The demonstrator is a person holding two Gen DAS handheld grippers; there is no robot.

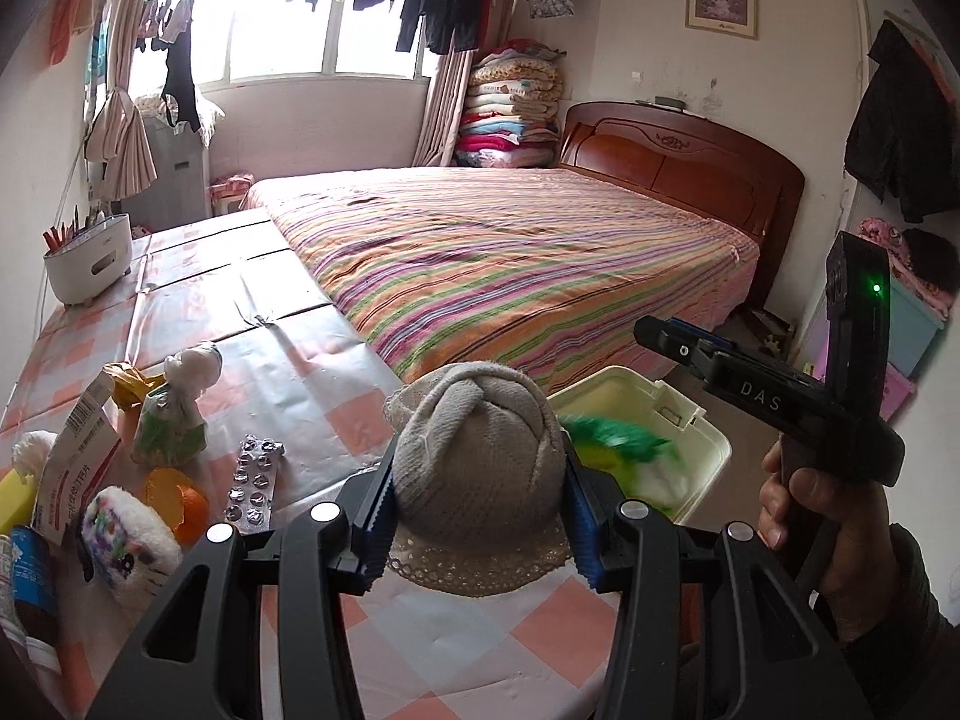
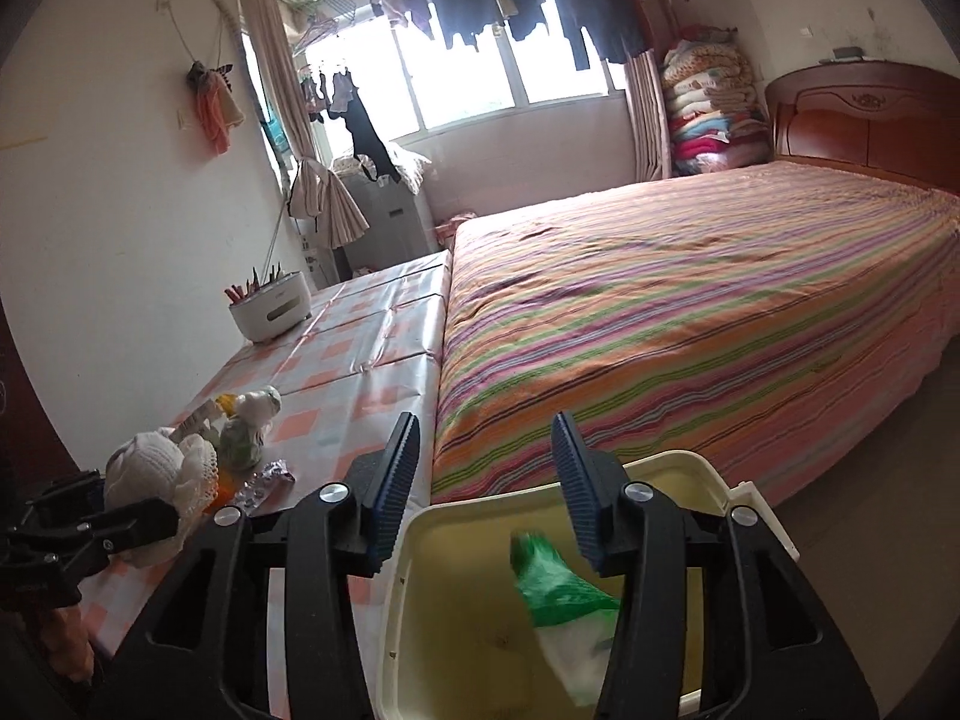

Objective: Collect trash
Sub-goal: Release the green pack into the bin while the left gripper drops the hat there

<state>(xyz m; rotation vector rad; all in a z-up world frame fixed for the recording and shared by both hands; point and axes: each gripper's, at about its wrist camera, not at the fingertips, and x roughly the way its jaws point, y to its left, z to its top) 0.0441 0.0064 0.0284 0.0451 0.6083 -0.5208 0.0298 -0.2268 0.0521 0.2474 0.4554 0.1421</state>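
we see our left gripper clamped on a rolled sock above the table — our right gripper gapes empty over the bin, a green bag inside.

Black claw, blue ribbed pads

Your bin is sitting right of the table, before the bed, with a bag lying in it.
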